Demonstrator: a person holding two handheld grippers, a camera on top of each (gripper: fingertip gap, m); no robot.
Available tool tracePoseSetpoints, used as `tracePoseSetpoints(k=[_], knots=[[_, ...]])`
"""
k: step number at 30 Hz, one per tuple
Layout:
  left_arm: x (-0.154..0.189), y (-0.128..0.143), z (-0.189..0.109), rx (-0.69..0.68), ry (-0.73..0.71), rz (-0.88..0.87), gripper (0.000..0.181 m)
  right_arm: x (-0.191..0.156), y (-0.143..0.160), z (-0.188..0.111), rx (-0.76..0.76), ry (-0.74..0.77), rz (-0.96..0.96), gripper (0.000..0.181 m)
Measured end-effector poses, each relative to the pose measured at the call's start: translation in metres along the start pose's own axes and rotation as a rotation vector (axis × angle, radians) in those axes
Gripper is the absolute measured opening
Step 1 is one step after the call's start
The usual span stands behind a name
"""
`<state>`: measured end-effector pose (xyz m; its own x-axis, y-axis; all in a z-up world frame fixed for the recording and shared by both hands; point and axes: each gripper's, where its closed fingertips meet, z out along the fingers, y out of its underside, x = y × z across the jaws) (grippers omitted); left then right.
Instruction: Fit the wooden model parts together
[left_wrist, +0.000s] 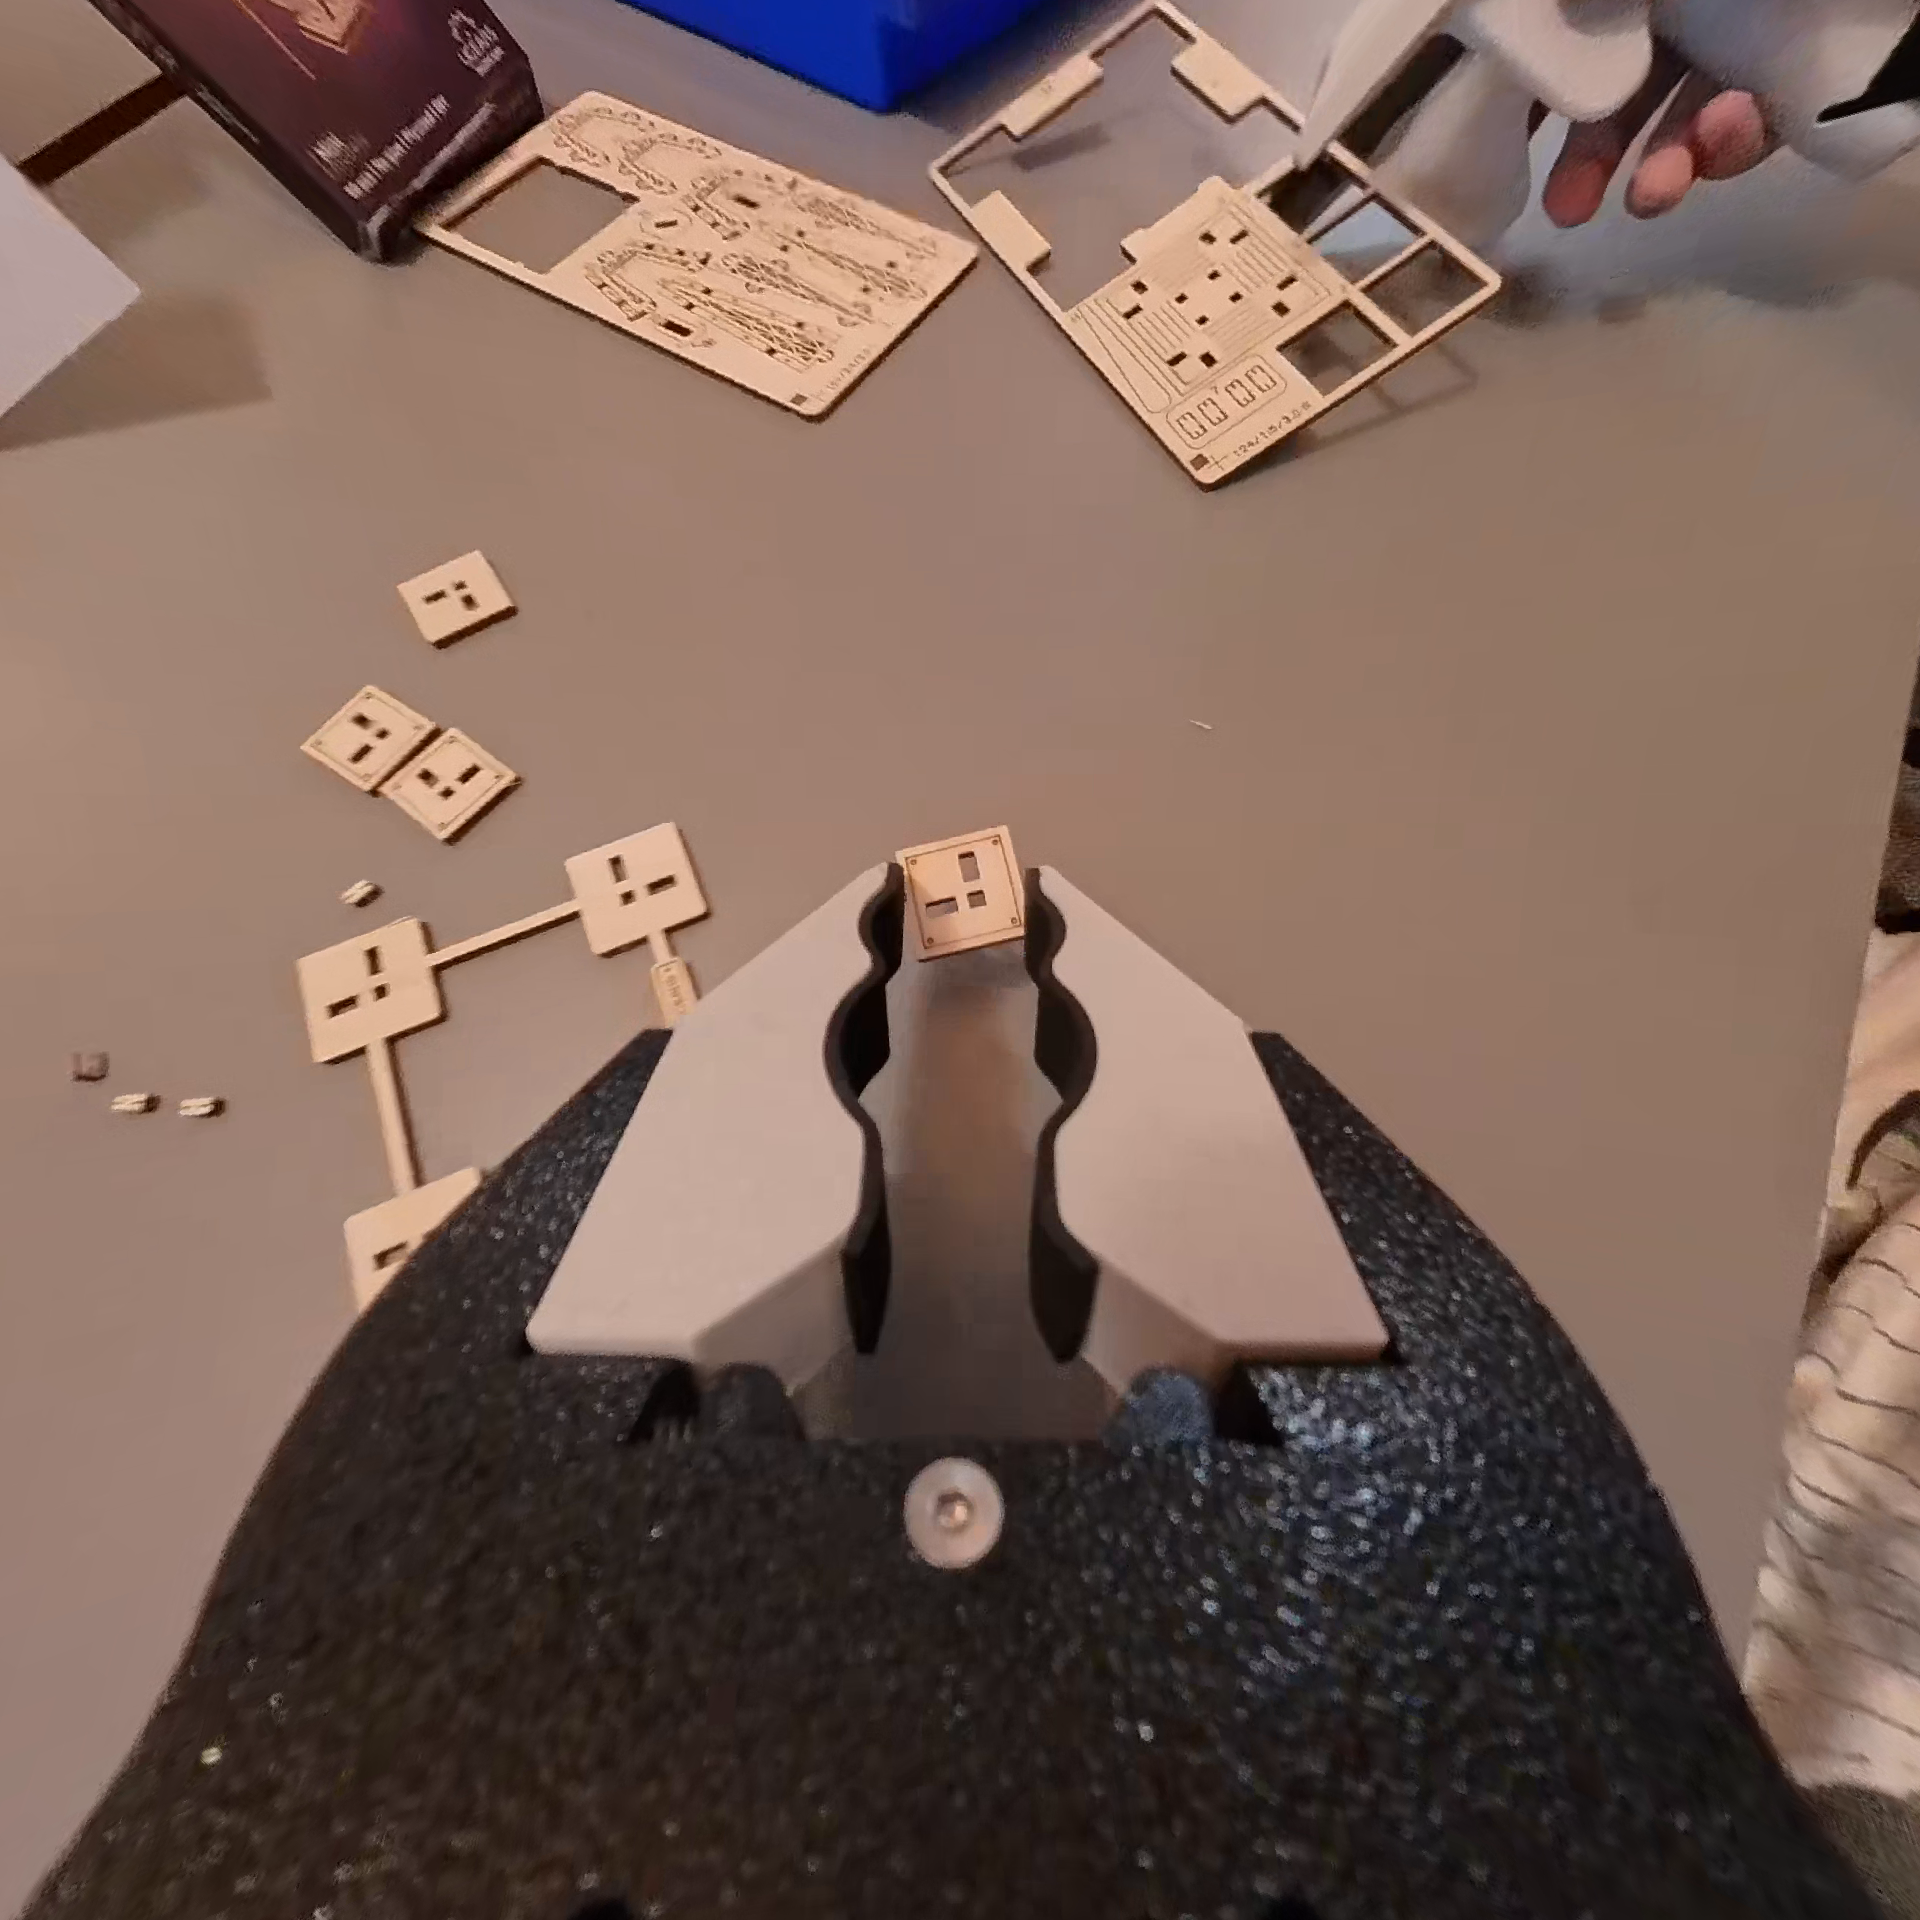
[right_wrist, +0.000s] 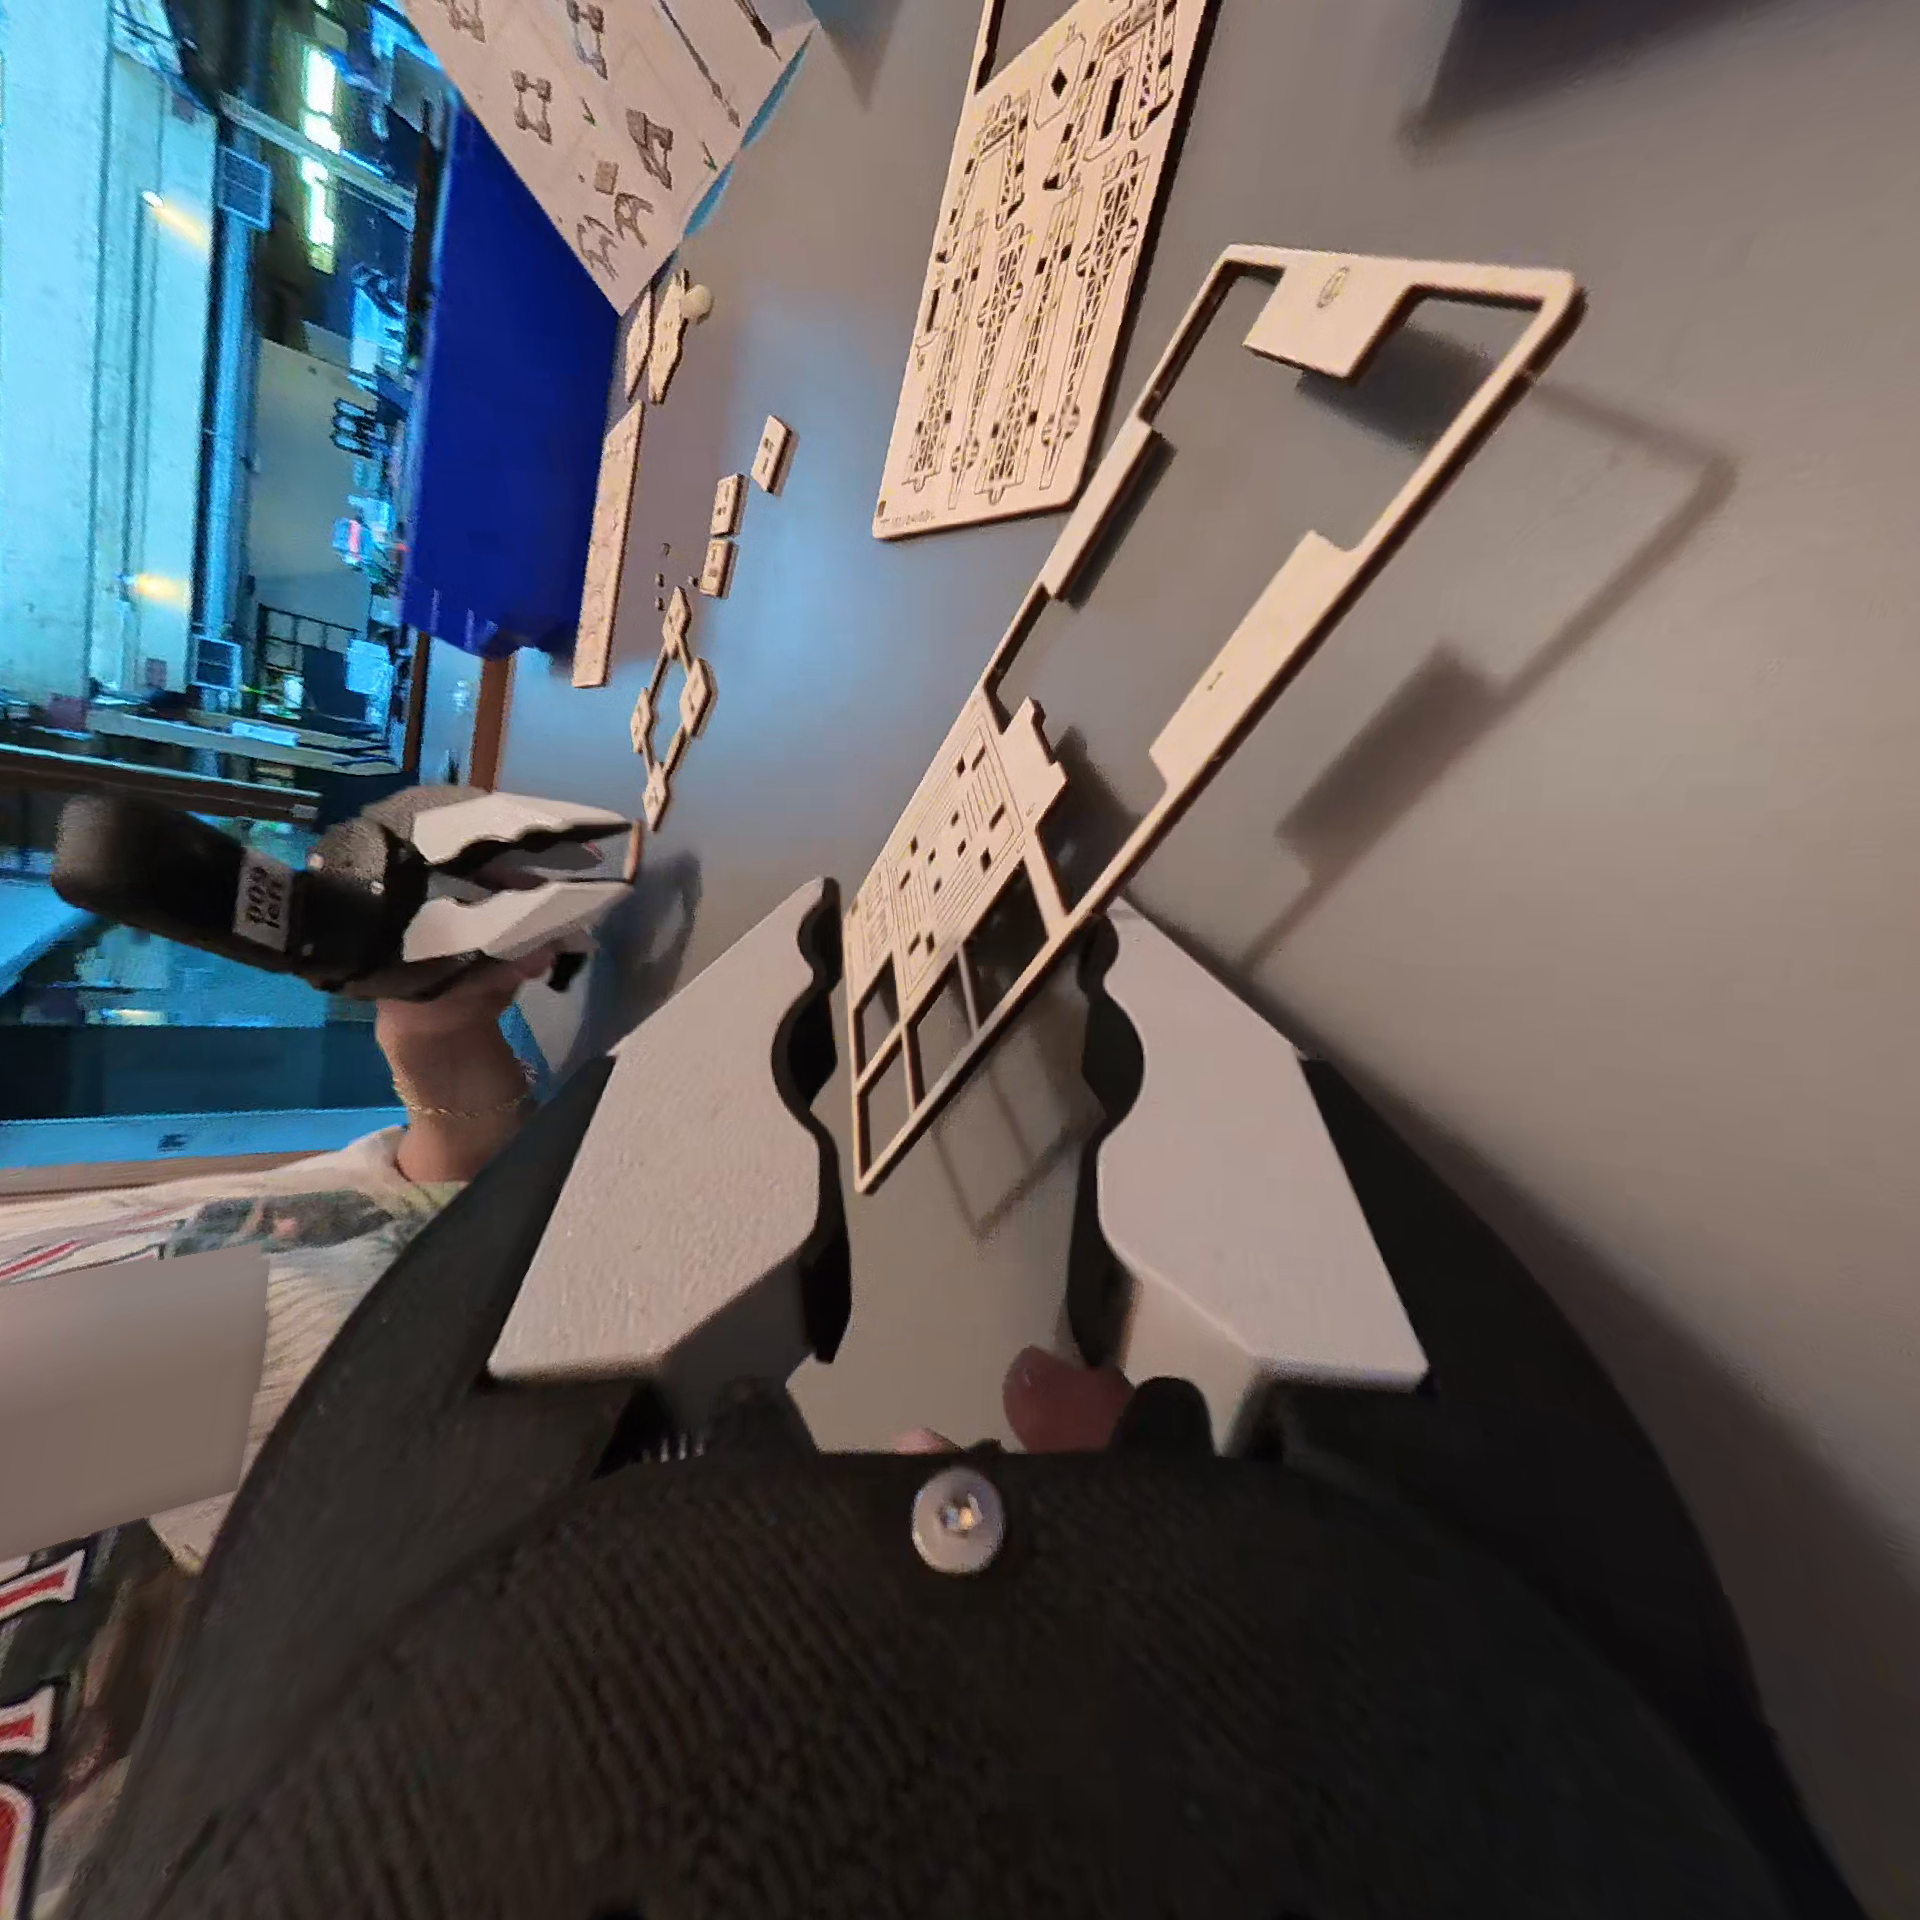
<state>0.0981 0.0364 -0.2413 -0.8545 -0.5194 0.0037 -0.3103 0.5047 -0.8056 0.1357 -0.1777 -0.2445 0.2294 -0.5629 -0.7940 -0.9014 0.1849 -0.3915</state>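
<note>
Pinching a small wooden square (left_wrist: 962, 894), the left tool (left_wrist: 962, 883) hovers; right tool (right_wrist: 961, 920) grips the printed cutout sheet (right_wrist: 1174, 665).

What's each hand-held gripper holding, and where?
Left hand-held gripper: small square wooden tile, pinched by its side edges. Right hand-held gripper: punched-out wooden sheet, at its grid corner.

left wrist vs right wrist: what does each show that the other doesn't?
Left wrist only: the small square piece face-on, clamped between the left gripper fingertips, and the dark box.

Right wrist only: the instruction sheet, the room beyond the table edge, and the right gripper closed on the part-emptied sheet.

Both: the grey table, the uncut lattice sheet, the loose squares, the blue bin.
</note>
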Motion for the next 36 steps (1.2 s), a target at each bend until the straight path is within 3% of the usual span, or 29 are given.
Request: tracePoseSetpoints(k=[1,6,10,12,14,16,22,25,28,32,34,36], knots=[[-0.004,-0.001,-0.006,0.010,-0.001,-0.005,0.020,0.000,0.001,-0.005,-0.001,0.021,-0.013,0.049],[-0.043,0.009,-0.042,0.030,-0.053,-0.042,0.020,-0.004,-0.005,-0.037,0.065,0.260,-0.151,0.095],[-0.061,0.019,-0.054,0.008,-0.039,-0.077,0.020,-0.058,-0.023,-0.045,0.173,0.387,-0.463,0.097],[-0.060,0.021,-0.050,-0.013,-0.036,-0.077,0.020,-0.078,-0.033,-0.038,0.193,0.470,-0.622,0.089],[-0.060,0.023,-0.045,-0.041,-0.074,-0.048,0.020,-0.100,-0.048,-0.014,0.259,0.479,-0.746,0.076],[-0.055,0.025,-0.040,-0.071,-0.092,-0.012,0.020,-0.123,-0.046,0.033,0.230,0.364,-0.869,0.060],[-0.055,0.040,-0.028,-0.157,-0.152,-0.012,0.020,-0.125,-0.057,0.144,0.121,0.373,-1.239,0.057],[-0.056,0.039,-0.025,-0.158,-0.181,-0.025,0.020,-0.138,-0.050,0.185,0.096,0.199,-1.334,0.049],[-0.052,0.037,-0.025,-0.161,-0.203,-0.019,0.020,-0.150,-0.049,0.202,0.133,0.110,-1.409,0.047],[-0.050,0.042,-0.022,-0.180,-0.235,0.010,0.020,-0.139,-0.062,0.202,0.230,0.262,-1.577,0.041],[-0.050,0.042,-0.022,-0.176,-0.241,-0.001,0.020,-0.136,-0.059,0.198,0.287,0.295,-1.618,0.030],[-0.049,0.043,-0.022,-0.173,-0.241,-0.016,0.020,-0.128,-0.054,0.197,0.283,0.342,-1.679,0.029]])
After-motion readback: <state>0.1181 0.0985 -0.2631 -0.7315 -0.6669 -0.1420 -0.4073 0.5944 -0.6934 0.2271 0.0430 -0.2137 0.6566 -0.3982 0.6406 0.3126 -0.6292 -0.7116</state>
